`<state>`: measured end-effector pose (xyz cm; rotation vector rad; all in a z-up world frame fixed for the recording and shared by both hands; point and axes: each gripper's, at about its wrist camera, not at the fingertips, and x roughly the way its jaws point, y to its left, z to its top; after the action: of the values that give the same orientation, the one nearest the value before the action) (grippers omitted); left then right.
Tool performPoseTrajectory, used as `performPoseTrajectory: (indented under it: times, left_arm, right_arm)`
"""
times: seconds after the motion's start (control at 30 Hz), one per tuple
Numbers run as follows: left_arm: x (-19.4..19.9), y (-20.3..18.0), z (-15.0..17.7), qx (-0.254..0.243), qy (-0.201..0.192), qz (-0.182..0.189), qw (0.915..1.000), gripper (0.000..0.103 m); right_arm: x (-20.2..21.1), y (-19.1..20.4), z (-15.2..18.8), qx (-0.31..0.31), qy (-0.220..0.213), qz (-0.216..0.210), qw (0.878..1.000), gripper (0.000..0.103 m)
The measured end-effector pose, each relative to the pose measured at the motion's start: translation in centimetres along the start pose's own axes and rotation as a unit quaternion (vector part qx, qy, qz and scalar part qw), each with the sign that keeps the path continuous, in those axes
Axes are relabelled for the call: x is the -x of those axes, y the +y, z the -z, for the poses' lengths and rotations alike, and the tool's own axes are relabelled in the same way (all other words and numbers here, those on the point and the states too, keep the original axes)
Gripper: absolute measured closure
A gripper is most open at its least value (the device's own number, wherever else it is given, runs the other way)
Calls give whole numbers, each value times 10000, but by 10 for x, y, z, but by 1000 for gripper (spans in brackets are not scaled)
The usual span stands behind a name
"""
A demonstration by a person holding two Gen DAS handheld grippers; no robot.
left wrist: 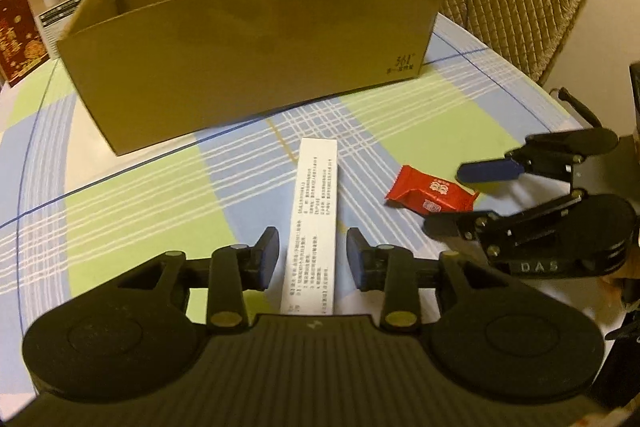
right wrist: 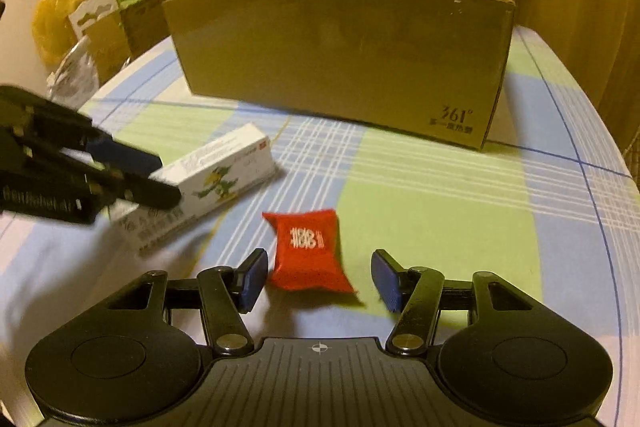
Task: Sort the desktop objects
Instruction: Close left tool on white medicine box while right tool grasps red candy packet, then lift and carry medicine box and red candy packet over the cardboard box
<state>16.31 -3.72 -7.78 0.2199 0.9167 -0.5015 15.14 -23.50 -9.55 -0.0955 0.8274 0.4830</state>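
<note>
Left gripper (left wrist: 312, 255) was seen spread wide, both pads clear of the white carton (left wrist: 314, 211). The carton lay flat on the checked tablecloth (left wrist: 132, 211), lower centre of the left wrist frame, long axis running straight up-frame between the jaws toward the cardboard box (left wrist: 248, 59). So the fingers were set across its short width, near end of the carton already inside the gap; a slight gap was left on each side.

Right gripper (right wrist: 318, 277) was also spread, nothing pinched. The red sachet (right wrist: 310, 253) sat lower centre of the right wrist frame, between the pads but off-centre: its lower-left corner just beside the left pad, well apart from the right pad. It looked slightly skewed to the jaw line.

Each item was nearer its own gripper; carton left, sachet right, with both items lying apart on the cloth. The box stood open-topped in the upper half of both frames, beyond both items.

Judgement: closing should be enough for the carton; the sachet grasp probably needs a small shift left first.
</note>
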Motion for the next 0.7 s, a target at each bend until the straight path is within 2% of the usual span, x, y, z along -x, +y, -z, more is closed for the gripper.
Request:
performPoseTrajectory:
  times: [0.2, 0.43, 0.67, 0.7]
  left_arm:
    - [-12, -4, 2, -83, 105, 30, 9999, 71]
    - [-18, -4, 1, -78, 189, 88, 9998, 71]
    - [-22, -4, 0, -48, 243, 98, 9996, 73]
    - [-23, -4, 0, -42, 252, 81, 9996, 77]
  right_arm:
    - [-8, 3, -1, -11, -29, -8, 10000, 49]
    - [-8, 8, 1, 117, -43, 148, 9998, 70]
    - [-9, 14, 0, 167, -26, 169, 9997, 77]
    - [-8, 15, 0, 175, -22, 169, 9997, 77]
